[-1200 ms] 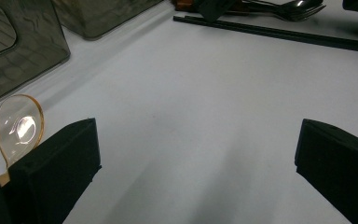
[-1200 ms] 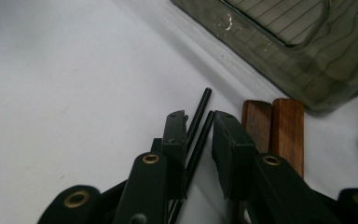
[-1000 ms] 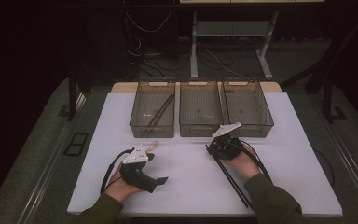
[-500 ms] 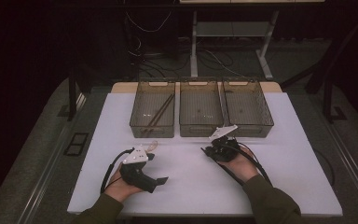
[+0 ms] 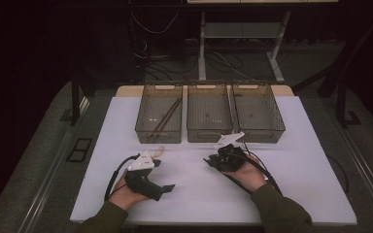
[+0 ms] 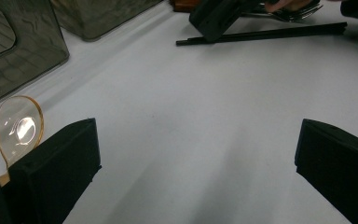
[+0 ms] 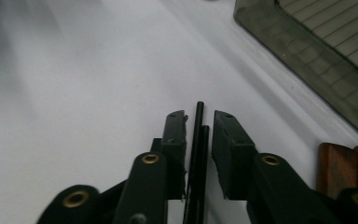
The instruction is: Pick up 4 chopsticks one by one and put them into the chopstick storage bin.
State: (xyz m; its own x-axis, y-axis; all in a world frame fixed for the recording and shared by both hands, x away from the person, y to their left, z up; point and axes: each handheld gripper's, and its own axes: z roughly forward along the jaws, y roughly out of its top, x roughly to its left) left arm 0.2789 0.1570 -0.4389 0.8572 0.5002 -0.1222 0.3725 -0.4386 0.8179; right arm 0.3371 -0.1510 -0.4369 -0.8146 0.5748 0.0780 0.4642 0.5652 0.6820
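Two black chopsticks (image 7: 198,154) lie on the white table (image 5: 189,194) between the jaws of my right gripper (image 7: 199,122). Those jaws have just been opening, and thin gaps show beside the sticks. In the high view my right gripper (image 5: 210,160) points left near the table's middle. My left gripper (image 5: 162,174) rests at the front left with its jaws wide apart and nothing between them. A clear amber plastic spoon (image 6: 18,123) lies just outside its left jaw. In the left gripper view, the black chopsticks (image 6: 261,33) show farther off, under the other gripper (image 6: 219,16).
Three clear grey bins stand in a row at the back: the left bin (image 5: 159,138) holds brown chopsticks, then the middle bin (image 5: 209,137) and the right bin (image 5: 260,136). Brown wooden handles (image 7: 347,165) and metal forks (image 6: 289,11) lie by my right hand.
My right gripper has drifted slightly left and toward the near edge. The left gripper has stayed put.
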